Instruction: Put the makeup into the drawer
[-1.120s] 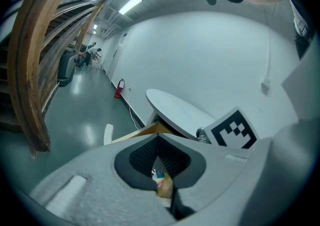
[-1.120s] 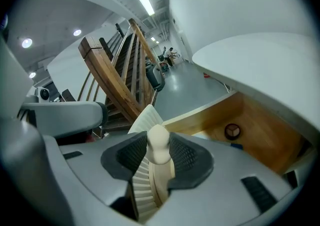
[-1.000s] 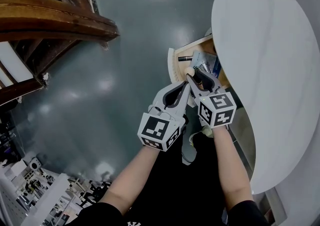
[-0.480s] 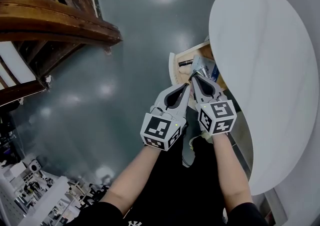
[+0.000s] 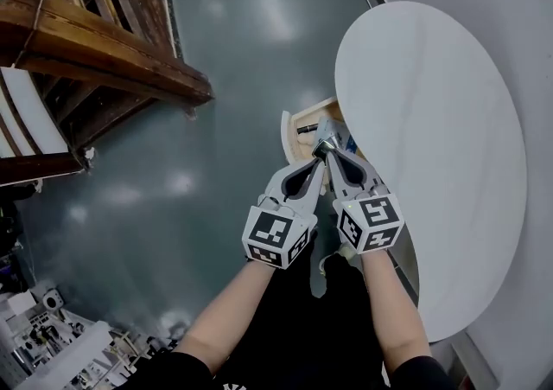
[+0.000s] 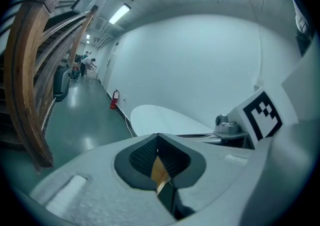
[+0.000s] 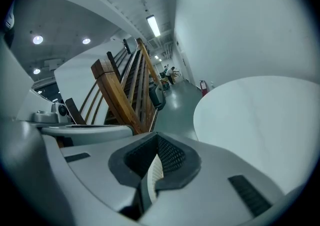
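- Head view: left gripper [image 5: 319, 158] and right gripper [image 5: 332, 155] held side by side, tips almost touching, above the open drawer [image 5: 286, 132] that juts from under the white round table [image 5: 432, 146]. Makeup [image 5: 306, 129] inside the drawer, gripped by neither: dark and tube-shaped, near the front panel, with a bluish pack [image 5: 345, 137] beside it, partly behind the tips. Wooden staircase [image 5: 104, 60] off to the left across the grey floor [image 5: 233, 51].
- Left gripper view: pads [image 6: 142, 157] pressed together, nothing pinched. Tan sliver in the seam, possibly the drawer wood below. Table ahead, the right gripper's marker cube [image 6: 260, 115] at the right edge.
- Right gripper view: jaws just been closing, pads [image 7: 172, 156] now together with nothing between them. Pale ribbed strip in the seam. Table on the right, staircase and left gripper on the left.
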The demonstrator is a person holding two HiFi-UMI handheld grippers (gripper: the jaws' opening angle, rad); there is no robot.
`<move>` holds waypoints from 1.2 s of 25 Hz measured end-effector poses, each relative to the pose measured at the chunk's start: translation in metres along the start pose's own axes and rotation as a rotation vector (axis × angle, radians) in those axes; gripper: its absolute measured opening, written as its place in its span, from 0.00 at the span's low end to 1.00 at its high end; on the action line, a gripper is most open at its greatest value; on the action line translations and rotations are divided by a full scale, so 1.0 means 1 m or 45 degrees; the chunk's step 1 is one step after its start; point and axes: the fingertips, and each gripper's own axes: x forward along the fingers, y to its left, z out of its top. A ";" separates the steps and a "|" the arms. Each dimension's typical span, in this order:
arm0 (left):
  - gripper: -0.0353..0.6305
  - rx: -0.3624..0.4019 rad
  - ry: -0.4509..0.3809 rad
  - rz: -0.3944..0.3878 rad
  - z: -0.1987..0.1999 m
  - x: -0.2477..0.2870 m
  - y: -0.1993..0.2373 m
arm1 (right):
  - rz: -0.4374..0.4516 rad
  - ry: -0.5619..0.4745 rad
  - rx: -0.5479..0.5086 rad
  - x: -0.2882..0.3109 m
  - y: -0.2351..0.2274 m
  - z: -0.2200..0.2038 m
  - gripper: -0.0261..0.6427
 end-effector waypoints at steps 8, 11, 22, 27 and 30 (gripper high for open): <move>0.07 0.046 -0.084 -0.009 0.045 -0.022 -0.048 | 0.009 -0.097 -0.052 -0.058 0.011 0.050 0.06; 0.07 0.071 -0.109 -0.006 0.063 -0.033 -0.066 | 0.012 -0.142 -0.064 -0.083 0.016 0.067 0.06; 0.07 0.181 -0.242 -0.036 0.131 -0.069 -0.125 | 0.002 -0.316 -0.143 -0.160 0.042 0.135 0.06; 0.07 0.214 -0.306 -0.056 0.155 -0.087 -0.147 | -0.015 -0.392 -0.187 -0.190 0.053 0.161 0.06; 0.07 0.222 -0.343 -0.080 0.172 -0.104 -0.163 | -0.026 -0.431 -0.221 -0.212 0.067 0.177 0.06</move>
